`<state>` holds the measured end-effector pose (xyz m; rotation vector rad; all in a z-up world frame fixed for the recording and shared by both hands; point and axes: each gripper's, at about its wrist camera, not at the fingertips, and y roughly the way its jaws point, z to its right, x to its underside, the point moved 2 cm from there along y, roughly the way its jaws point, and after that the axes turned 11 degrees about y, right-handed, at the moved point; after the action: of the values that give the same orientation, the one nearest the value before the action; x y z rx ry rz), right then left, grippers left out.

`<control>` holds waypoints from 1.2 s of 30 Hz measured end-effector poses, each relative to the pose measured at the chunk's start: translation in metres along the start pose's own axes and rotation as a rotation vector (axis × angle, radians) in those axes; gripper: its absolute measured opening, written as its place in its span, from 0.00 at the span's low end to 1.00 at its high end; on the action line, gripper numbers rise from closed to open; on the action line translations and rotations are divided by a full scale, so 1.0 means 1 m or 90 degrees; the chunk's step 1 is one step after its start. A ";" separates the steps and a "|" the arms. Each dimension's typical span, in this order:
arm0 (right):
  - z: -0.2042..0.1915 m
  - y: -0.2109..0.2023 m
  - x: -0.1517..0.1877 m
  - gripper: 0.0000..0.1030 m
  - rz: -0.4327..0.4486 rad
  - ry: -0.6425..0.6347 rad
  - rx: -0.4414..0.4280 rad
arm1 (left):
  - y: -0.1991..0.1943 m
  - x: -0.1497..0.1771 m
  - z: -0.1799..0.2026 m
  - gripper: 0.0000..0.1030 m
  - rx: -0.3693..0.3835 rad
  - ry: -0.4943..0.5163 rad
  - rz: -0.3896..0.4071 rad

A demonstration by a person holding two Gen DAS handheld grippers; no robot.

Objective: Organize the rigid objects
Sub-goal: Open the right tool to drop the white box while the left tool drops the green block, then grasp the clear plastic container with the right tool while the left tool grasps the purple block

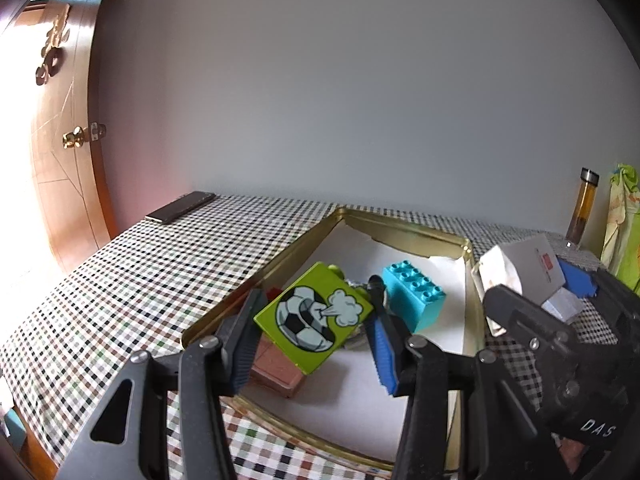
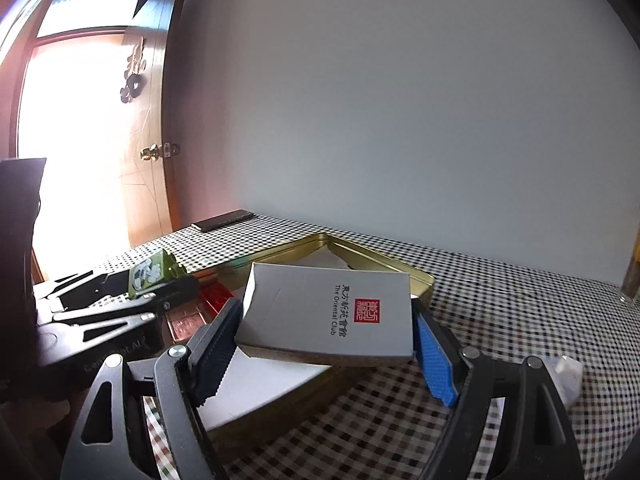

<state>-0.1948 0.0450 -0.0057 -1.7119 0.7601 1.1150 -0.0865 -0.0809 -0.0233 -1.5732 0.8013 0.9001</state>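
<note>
Looking across the checked counter (image 1: 140,280), I see the gold tin (image 1: 404,229) with a teal brick (image 1: 414,300) on its white liner. My right tool (image 2: 324,344) clamps a grey card box (image 2: 328,312) above the tin's near corner. My left tool (image 1: 316,328) pinches a green football block (image 1: 314,316), tilted over the tin.

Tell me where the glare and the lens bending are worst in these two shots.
Right wrist view: the doorway is blown out white, with pink flare beside it. Left wrist view: the same wash at the left edge, and the door bows strongly. The green block stays sharp.
</note>
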 end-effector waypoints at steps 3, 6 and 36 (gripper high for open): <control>-0.006 0.009 -0.005 0.80 -0.016 -0.010 -0.008 | 0.006 -0.001 -0.007 0.48 -0.001 -0.003 -0.017; -0.010 0.022 -0.008 0.79 -0.043 -0.010 -0.017 | 0.010 -0.003 -0.015 0.48 0.001 -0.008 -0.026; 0.021 0.017 0.010 0.93 -0.090 0.040 -0.015 | 0.009 -0.017 0.026 0.99 -0.008 0.037 -0.020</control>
<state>-0.2128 0.0575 -0.0241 -1.7990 0.6556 0.9804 -0.1061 -0.0567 -0.0150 -1.6253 0.8114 0.8407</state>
